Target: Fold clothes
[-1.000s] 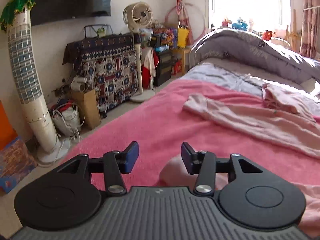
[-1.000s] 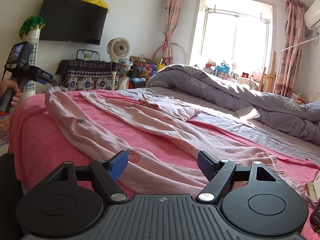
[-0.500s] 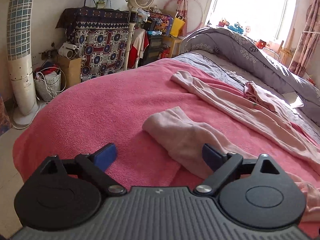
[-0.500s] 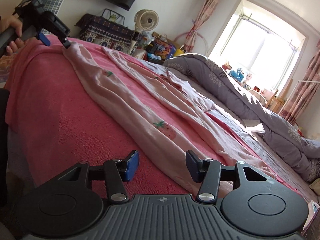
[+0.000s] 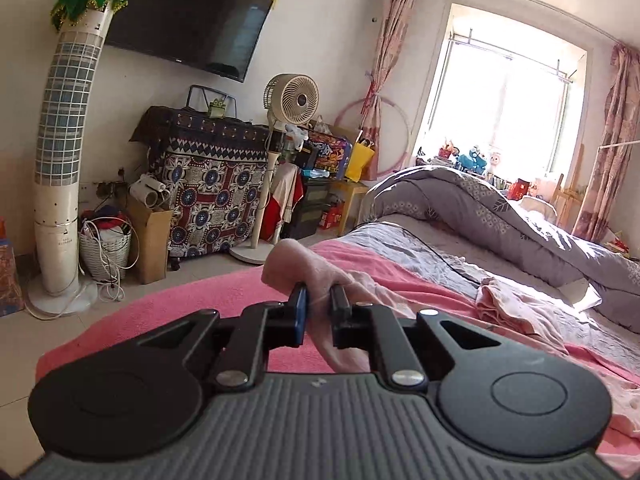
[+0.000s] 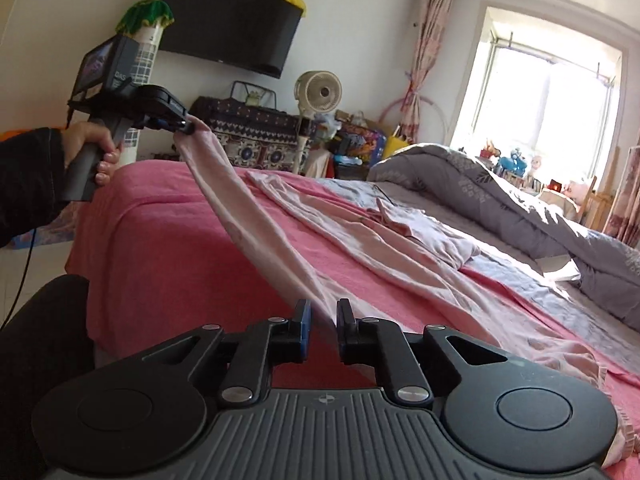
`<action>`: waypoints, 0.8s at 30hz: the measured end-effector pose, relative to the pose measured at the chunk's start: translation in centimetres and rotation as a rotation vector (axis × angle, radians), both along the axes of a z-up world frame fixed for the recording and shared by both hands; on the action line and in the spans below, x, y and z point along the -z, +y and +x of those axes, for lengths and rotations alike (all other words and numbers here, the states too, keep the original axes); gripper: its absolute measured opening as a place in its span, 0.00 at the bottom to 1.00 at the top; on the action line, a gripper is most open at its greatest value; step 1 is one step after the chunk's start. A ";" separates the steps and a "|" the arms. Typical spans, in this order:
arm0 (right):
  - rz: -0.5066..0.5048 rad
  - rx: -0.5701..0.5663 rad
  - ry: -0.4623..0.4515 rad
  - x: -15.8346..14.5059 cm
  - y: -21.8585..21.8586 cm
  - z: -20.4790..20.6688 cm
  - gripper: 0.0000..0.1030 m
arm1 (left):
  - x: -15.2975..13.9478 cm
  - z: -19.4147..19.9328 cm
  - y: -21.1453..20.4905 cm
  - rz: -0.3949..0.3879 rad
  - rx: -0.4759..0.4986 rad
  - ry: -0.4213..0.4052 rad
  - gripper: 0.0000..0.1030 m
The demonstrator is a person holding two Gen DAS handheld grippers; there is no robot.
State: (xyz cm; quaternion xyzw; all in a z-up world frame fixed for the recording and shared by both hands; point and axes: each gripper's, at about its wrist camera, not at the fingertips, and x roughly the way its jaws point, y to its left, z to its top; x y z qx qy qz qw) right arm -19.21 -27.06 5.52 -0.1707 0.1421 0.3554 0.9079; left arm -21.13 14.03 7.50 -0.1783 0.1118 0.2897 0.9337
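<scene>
Both of my grippers have just been closing, and each now has pink cloth between its pads where half a second ago the jaws stood open over the bed. From the left wrist camera I see the left gripper (image 5: 319, 300) clamped on a bunched end of the pink garment (image 5: 304, 268), which has come up off the pink blanket (image 5: 224, 292) and now bulges above the blue-padded fingertips (image 5: 299, 300). From the right wrist camera the right gripper (image 6: 322, 316) is pinched on the other end of the same stretch of the garment (image 6: 256, 220), so the cloth runs taut and slanting up and away from my right jaws to the left gripper (image 6: 182, 124), held up at the far left by a hand (image 6: 90, 142) in a dark sleeve (image 6: 28, 184).

More of the garment trails off to the right across the blanket (image 6: 168, 240), with a crumpled pink piece (image 6: 424, 228) lying near the middle of the bed, and a frilled edge (image 6: 592, 372) sits just beside my right gripper's body. A grey quilt (image 6: 500, 196) is heaped along the far side of the bed. Beyond the foot of the bed I can see a wall-mounted television (image 5: 184, 16), a beige standing fan (image 5: 291, 98) and a cabinet draped in patterned cloth (image 5: 208, 184).
</scene>
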 end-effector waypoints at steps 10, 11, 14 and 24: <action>0.645 0.965 0.369 2.7 -21.8 11.1 0.45 | 4.7 -0.9 3.0 -0.172 -0.051 0.101 0.14; 0.654 0.993 0.383 3.3 -22.5 12.0 0.45 | 4.5 -0.9 2.7 -0.163 -0.052 0.105 0.14; 0.696 0.996 0.497 5.9 -23.1 15.6 0.46 | 3.9 -0.9 2.6 -0.162 -0.055 0.098 0.14; 0.720 0.944 0.322 0.8 -24.0 11.3 0.07 | -1.2 -3.4 3.4 -0.066 -0.101 -0.006 0.14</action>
